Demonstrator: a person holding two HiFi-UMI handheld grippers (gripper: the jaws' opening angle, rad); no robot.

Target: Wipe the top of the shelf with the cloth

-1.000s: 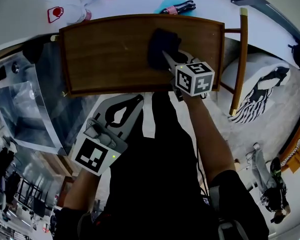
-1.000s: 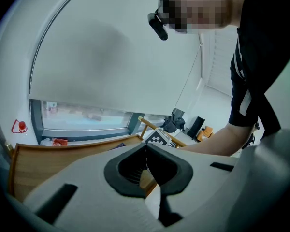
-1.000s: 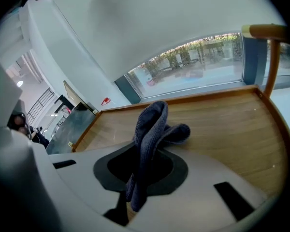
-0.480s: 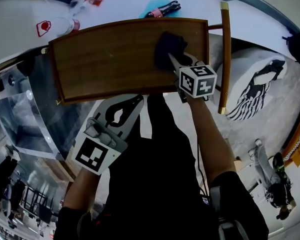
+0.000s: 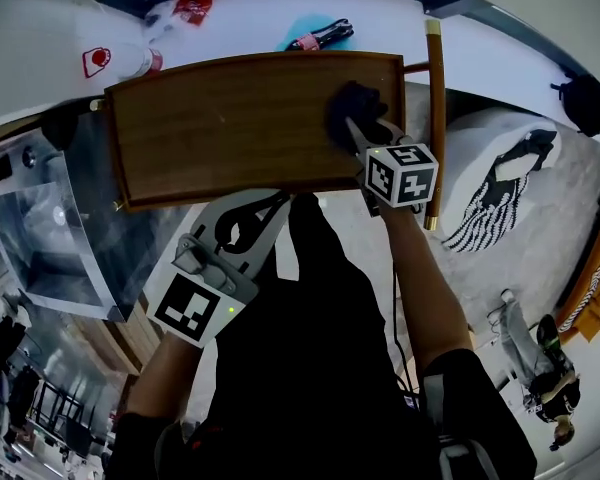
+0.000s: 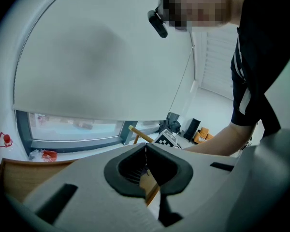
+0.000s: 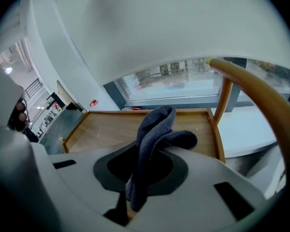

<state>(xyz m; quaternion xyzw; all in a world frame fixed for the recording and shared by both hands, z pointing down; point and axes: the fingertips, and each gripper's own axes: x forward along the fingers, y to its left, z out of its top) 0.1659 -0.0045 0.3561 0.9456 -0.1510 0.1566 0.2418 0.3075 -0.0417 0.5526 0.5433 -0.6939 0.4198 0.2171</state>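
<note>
Landmark: the shelf (image 5: 230, 118), a brown wooden top with a raised lip, seen from above in the head view.

1. Cloth (image 5: 352, 108): dark and bunched. It lies on the shelf top close to the shelf's right end, nearer the far lip than the near lip.
2. Right gripper (image 5: 358, 128): it reaches over the near edge of the shelf at the right end. In the right gripper view the jaws are clamped on the cloth (image 7: 157, 129). One fold hangs down through the jaw opening, and a rounded bundle stands out ahead of the tips, above the wood.
3. Left gripper (image 5: 278, 200): it is held off the shelf, just outside the near edge around its middle, well apart from the cloth. In the left gripper view the jaws (image 6: 146, 151) are pressed together with nothing between them.
4. Wooden rail (image 5: 436, 118): pale and round, it runs alongside the right end of the shelf, joined to it by short crossbars.
5. Window ledge (image 5: 250, 18): white, it lies beyond the far edge of the shelf. It carries a black cable bundle (image 5: 320, 36) and a red packet (image 5: 192, 6).
</note>
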